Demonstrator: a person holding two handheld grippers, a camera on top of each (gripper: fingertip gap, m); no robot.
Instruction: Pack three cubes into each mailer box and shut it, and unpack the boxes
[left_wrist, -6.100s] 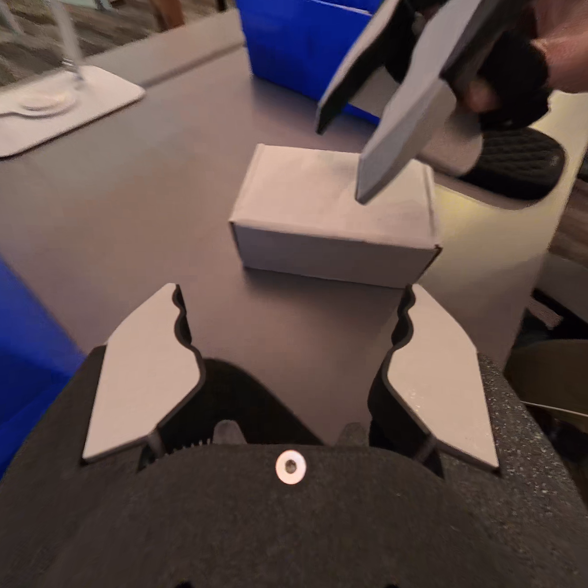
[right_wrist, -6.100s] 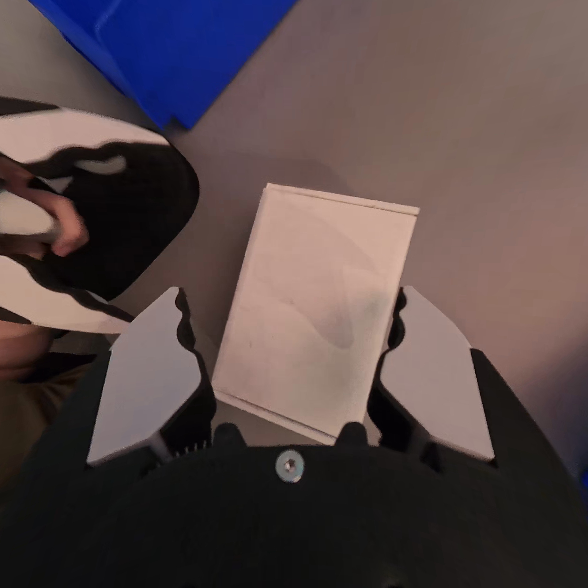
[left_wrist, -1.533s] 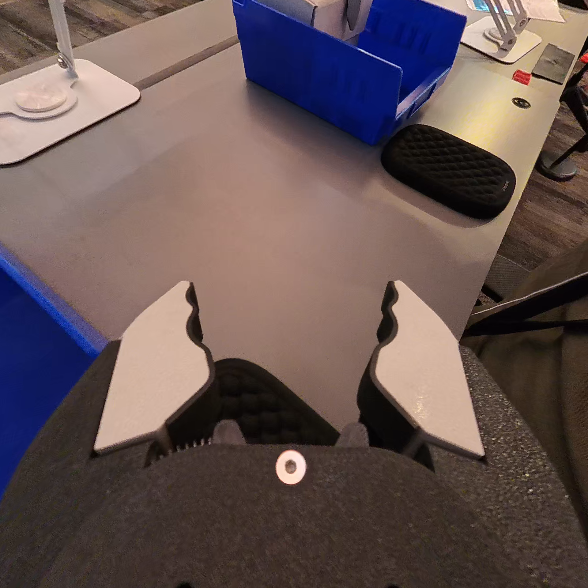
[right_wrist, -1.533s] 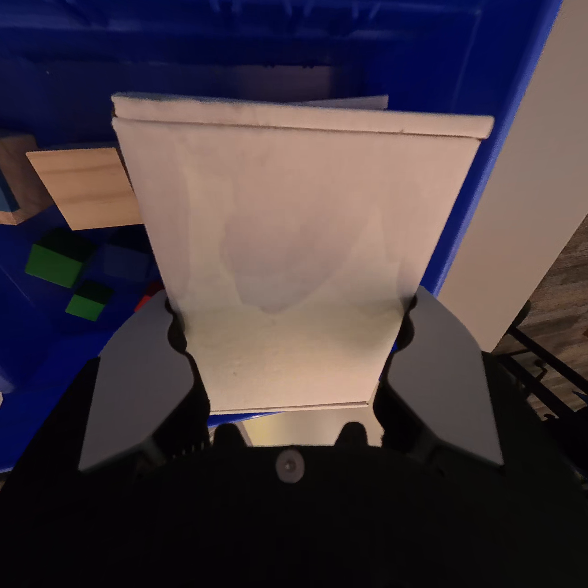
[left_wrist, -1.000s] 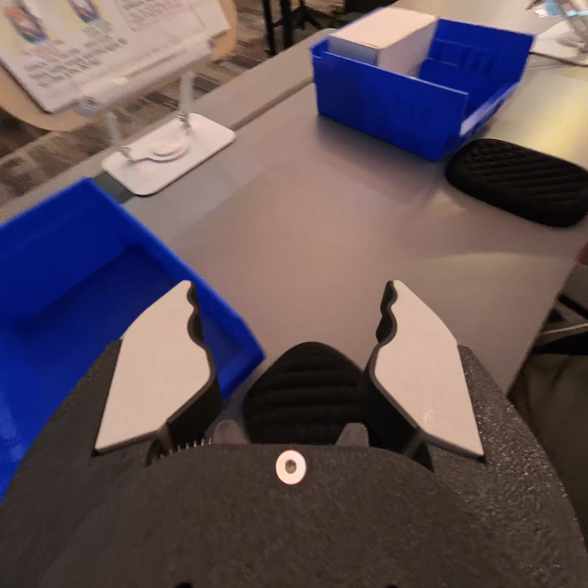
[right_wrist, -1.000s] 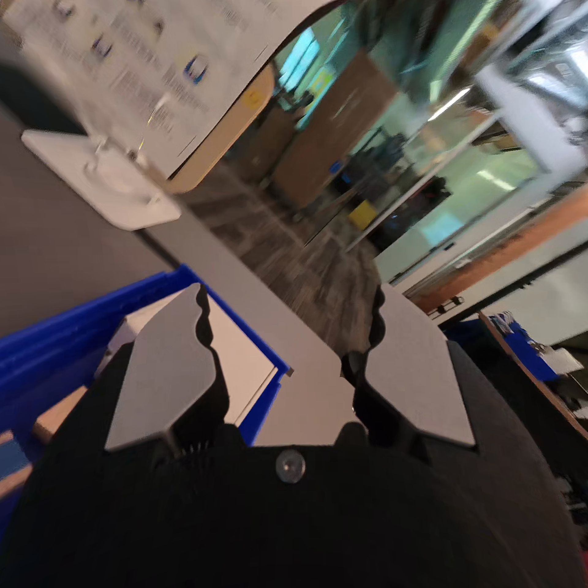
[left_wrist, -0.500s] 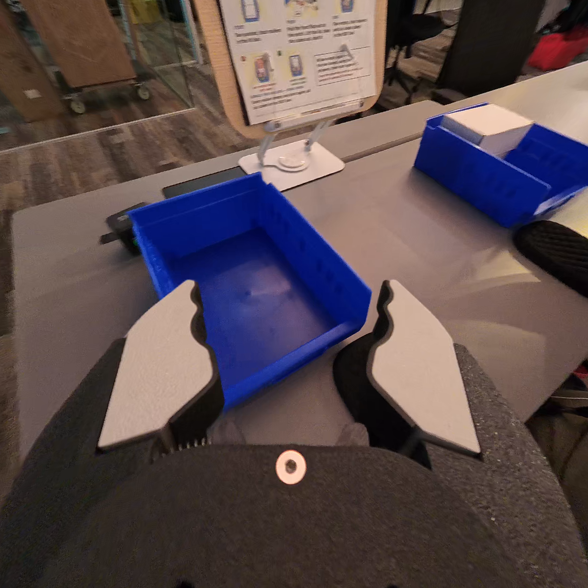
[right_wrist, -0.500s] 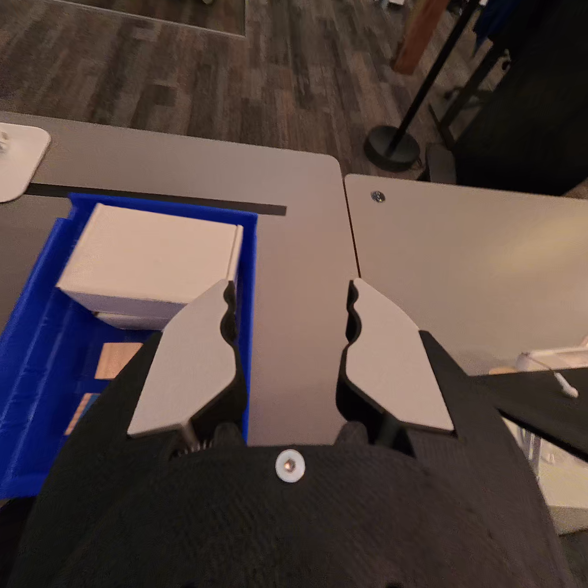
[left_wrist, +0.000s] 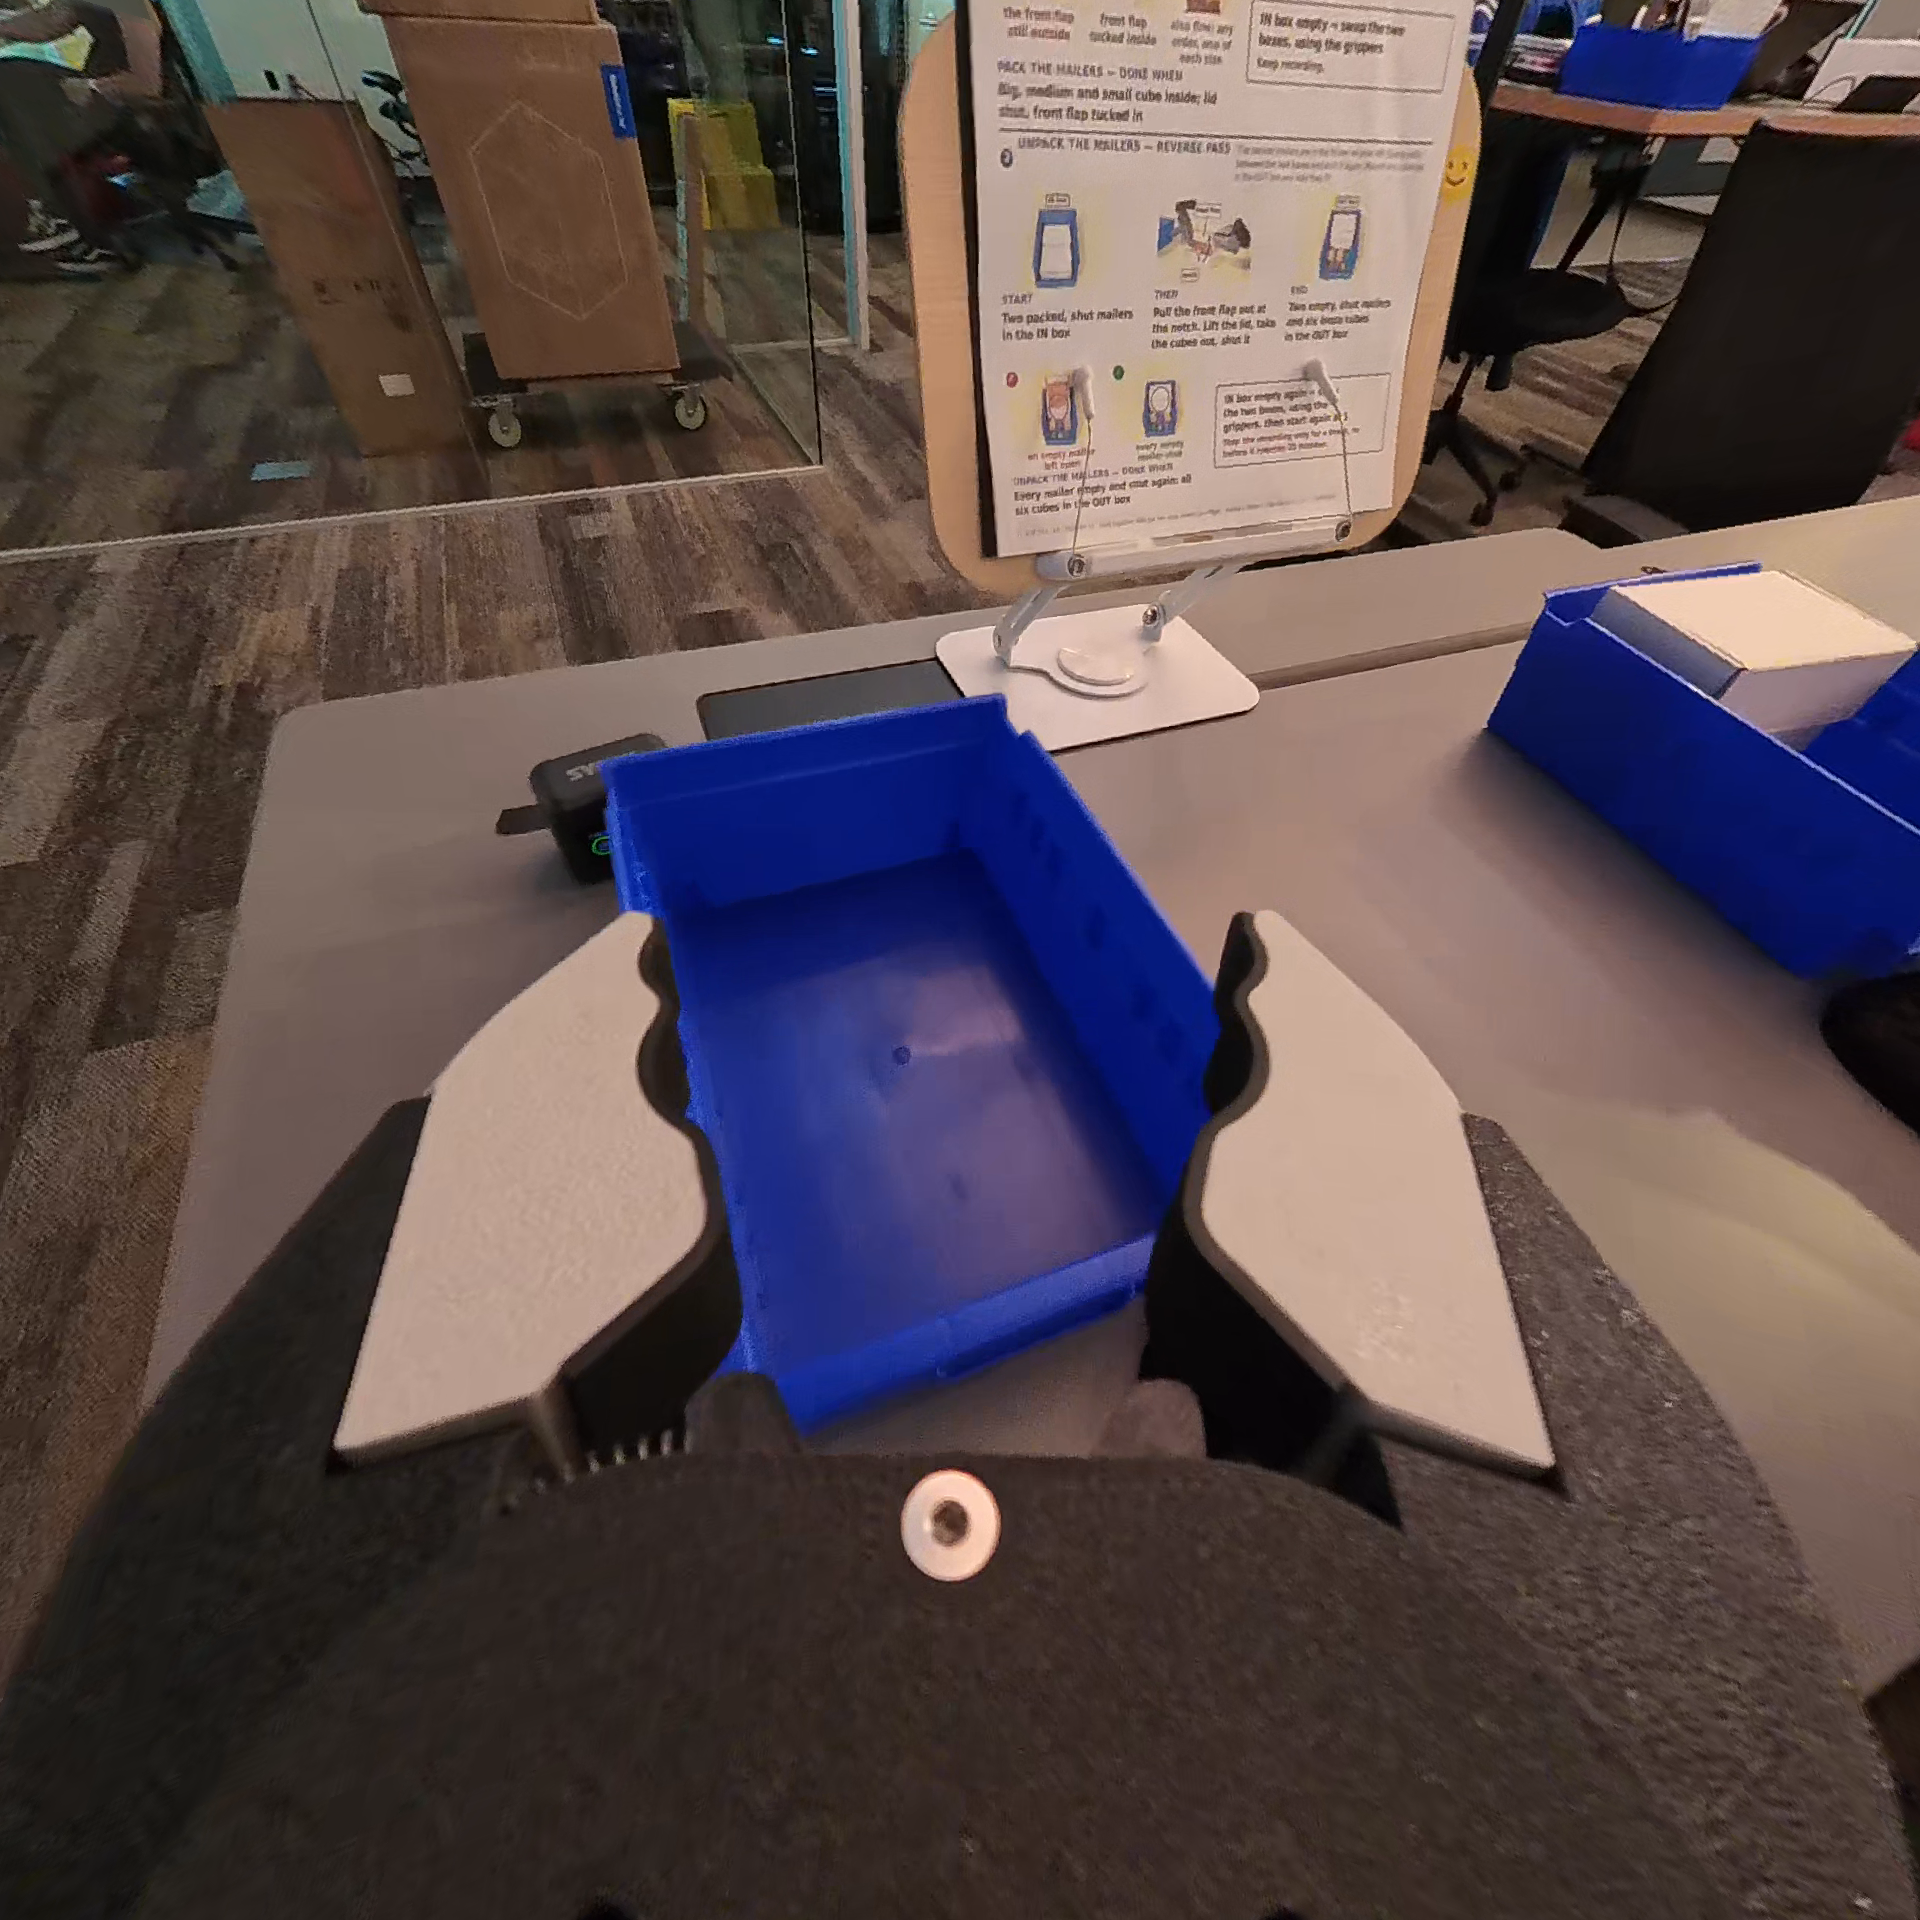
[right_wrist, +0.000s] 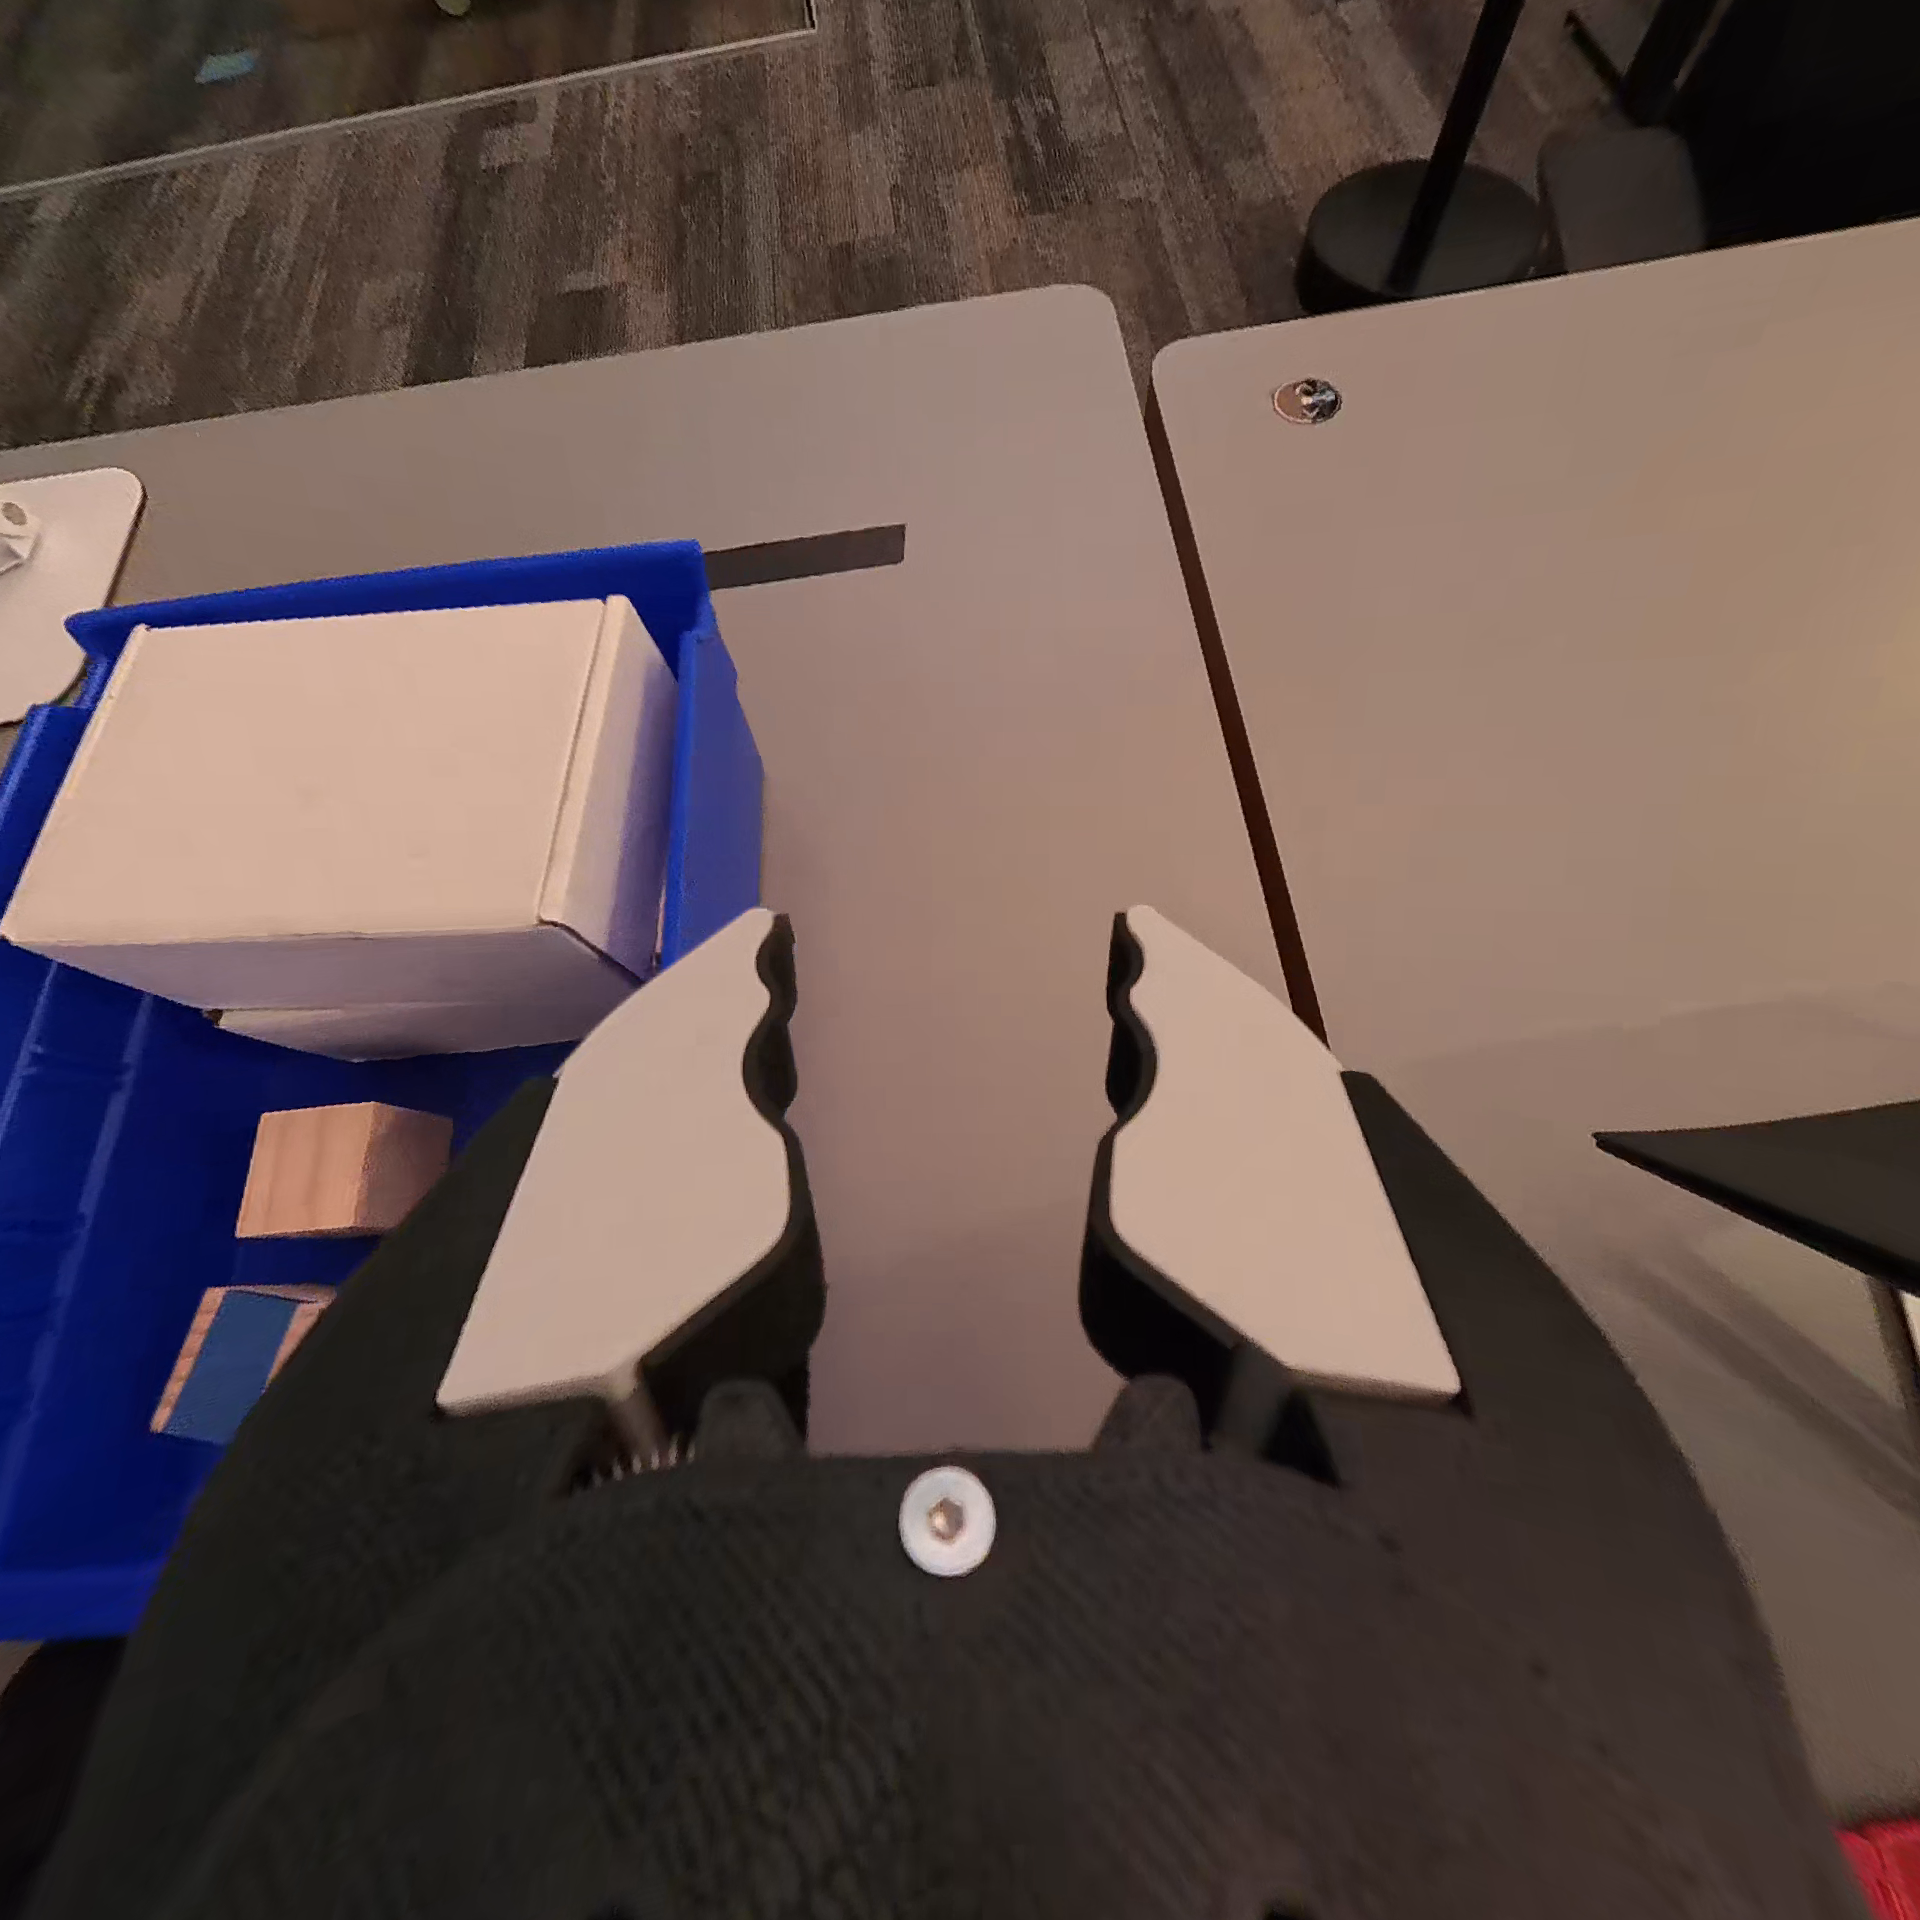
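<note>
Nearest the left wrist camera, the left gripper (left_wrist: 940, 1049) hangs spread wide and empty over an empty blue plastic bin (left_wrist: 1081, 862) on the grey tabletop (left_wrist: 1403, 935). Just behind that bin: a small black device (left_wrist: 577, 805), a dark flat slab (left_wrist: 826, 696), then a white-based stand holding a printed instruction sheet (left_wrist: 1195, 270).

Right gripper (right_wrist: 945, 997) also holds nothing, jaws moderately apart, over bare table just right of a second blue plastic bin (right_wrist: 717, 748).

In that second bin a closed white cardboard mailer box (right_wrist: 312, 779) sits stacked on what looks like a second white box (right_wrist: 405, 1029), only an edge showing. In front of them lie a plain wooden cube (right_wrist: 343, 1179) and a wooden cube with a blue face (right_wrist: 234, 1361).

Judgement: loose cubes beside shut mailers and one bin cleared suggest an unpack pass finished. Remaining: probably another packing round; whether these mailers hold anything cannot be told.
</note>
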